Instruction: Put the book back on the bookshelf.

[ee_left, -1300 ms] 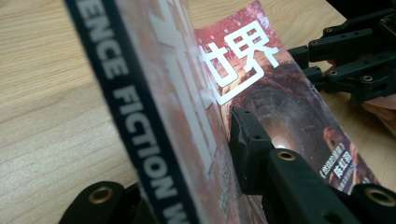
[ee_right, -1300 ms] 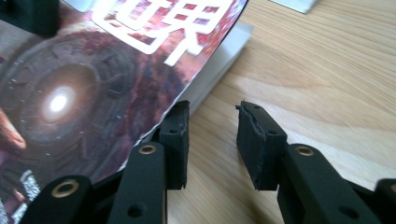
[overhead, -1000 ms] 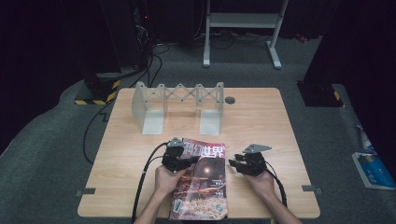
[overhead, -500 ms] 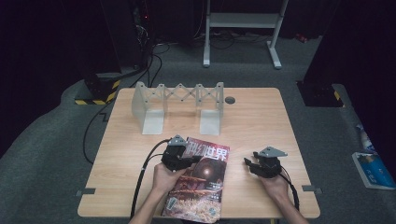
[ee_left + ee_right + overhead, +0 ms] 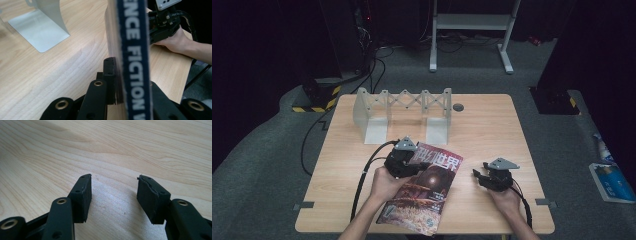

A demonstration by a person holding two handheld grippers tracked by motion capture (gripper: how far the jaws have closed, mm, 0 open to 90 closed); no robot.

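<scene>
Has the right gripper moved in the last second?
Yes. The right gripper has drawn away from the magazine, toward the table's right edge, and now stands apart from it.

Right gripper view: jaws apart over bare tabletop.

We record the right gripper (image 5: 113, 195) with its two black jaws rising from the bottom edge, set well apart and holding nothing between them. We note square black pads (image 5: 81, 197) on both; the right-hand pad looks rough and frayed along its upper edge. Brass-coloured rivets sit in the jaw links at the lower left and lower right. Beneath and beyond the jaws we see a light wooden table (image 5: 125, 147) with wavy grain running across it. A paler, faintly speckled patch of the surface lies in the gap between the jaws.
</scene>
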